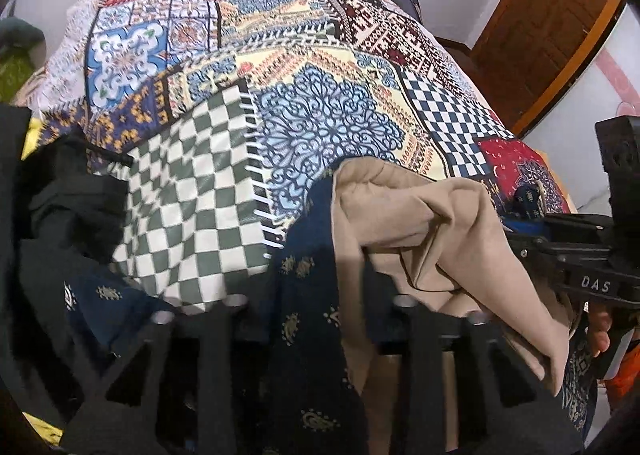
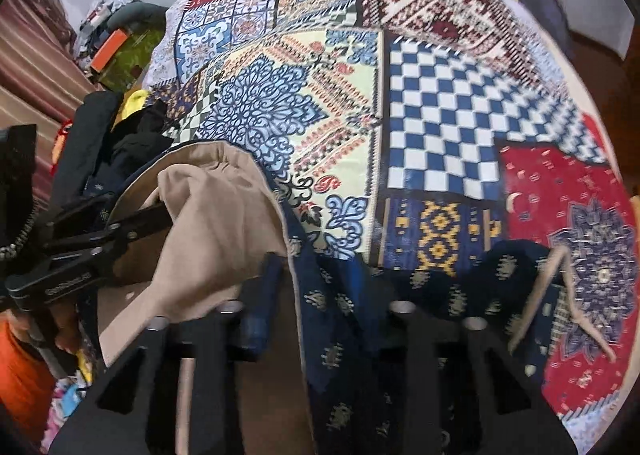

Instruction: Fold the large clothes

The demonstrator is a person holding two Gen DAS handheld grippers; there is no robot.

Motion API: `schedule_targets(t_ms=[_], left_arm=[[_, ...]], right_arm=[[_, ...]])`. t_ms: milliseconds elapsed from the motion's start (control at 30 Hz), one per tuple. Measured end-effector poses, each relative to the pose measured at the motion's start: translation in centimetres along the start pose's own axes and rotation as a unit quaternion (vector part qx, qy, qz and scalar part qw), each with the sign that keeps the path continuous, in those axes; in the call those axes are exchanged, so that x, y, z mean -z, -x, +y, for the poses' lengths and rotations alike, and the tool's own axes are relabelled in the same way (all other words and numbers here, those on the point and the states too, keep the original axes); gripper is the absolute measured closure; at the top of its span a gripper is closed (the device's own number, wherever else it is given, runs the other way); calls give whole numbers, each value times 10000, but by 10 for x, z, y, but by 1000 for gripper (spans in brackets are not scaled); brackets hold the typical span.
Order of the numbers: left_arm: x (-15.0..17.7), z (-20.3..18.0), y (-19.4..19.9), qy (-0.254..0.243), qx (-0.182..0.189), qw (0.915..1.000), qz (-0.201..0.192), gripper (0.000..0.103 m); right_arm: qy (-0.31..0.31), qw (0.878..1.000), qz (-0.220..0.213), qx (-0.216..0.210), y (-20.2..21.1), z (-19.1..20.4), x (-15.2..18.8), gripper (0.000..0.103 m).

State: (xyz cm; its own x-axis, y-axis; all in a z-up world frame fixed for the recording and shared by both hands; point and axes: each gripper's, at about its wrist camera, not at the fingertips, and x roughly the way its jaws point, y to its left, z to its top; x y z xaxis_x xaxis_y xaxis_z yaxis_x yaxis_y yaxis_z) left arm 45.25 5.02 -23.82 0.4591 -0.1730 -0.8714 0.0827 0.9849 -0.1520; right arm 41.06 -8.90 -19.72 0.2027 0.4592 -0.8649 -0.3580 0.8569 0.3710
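Note:
A navy garment with small gold motifs and a beige lining (image 1: pixel 304 295) hangs bunched over the near edge of a bed with a patchwork cover (image 1: pixel 320 115). My left gripper (image 1: pixel 316 315) is shut on the navy cloth, with beige lining (image 1: pixel 420 223) draped to its right. The right gripper's body (image 1: pixel 580 255) shows at the right edge there. In the right wrist view my right gripper (image 2: pixel 320 307) is shut on the same navy garment (image 2: pixel 340 319). The beige lining (image 2: pixel 224 215) folds over on the left, where the left gripper (image 2: pixel 100 239) grips it.
Dark clothes (image 1: pixel 68 215) pile at the bed's left edge. A wooden door (image 1: pixel 552 27) stands at the back right. Clutter and an orange box (image 2: pixel 112 47) lie beyond the bed's left side. The patchwork cover (image 2: pixel 440 115) spreads ahead.

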Motion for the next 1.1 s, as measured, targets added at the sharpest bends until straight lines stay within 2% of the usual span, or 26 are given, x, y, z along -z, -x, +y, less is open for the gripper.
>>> schedule_targets(t_ms=[33, 67, 133, 333, 500, 633, 767, 900, 1100], left_arm=[[1, -1, 0, -12, 2, 10000, -15, 89], [2, -2, 2, -23, 29, 10000, -40, 92], [4, -4, 9, -33, 65, 9999, -118, 94], [11, -16, 55, -172, 259, 9984, -471, 96], [25, -36, 103, -401, 392, 9953, -795, 96], [45, -49, 131, -542, 461, 9934, -903, 96], [70, -54, 142, -578, 558, 9935, -810, 96], [100, -58, 140, -556, 787, 9940, -518, 96], [138, -61, 129, -639, 685, 9954, -215, 93]], right_arm=[[-39, 9999, 11, -110, -1, -1, 0, 92], [-55, 9999, -15, -156, 0, 0, 0, 93], [51, 9999, -131, 9, 5, 4, 1, 96], [358, 9978, -560, 10, 46, 18, 9, 97], [579, 9940, -928, -28, 95, 35, 29, 97], [685, 9916, -1096, -43, 123, 46, 52, 97], [701, 9913, -1113, -30, 134, 51, 75, 97], [606, 9930, -1017, -42, 135, 50, 101, 97], [466, 9964, -703, -40, 124, 43, 137, 97]])
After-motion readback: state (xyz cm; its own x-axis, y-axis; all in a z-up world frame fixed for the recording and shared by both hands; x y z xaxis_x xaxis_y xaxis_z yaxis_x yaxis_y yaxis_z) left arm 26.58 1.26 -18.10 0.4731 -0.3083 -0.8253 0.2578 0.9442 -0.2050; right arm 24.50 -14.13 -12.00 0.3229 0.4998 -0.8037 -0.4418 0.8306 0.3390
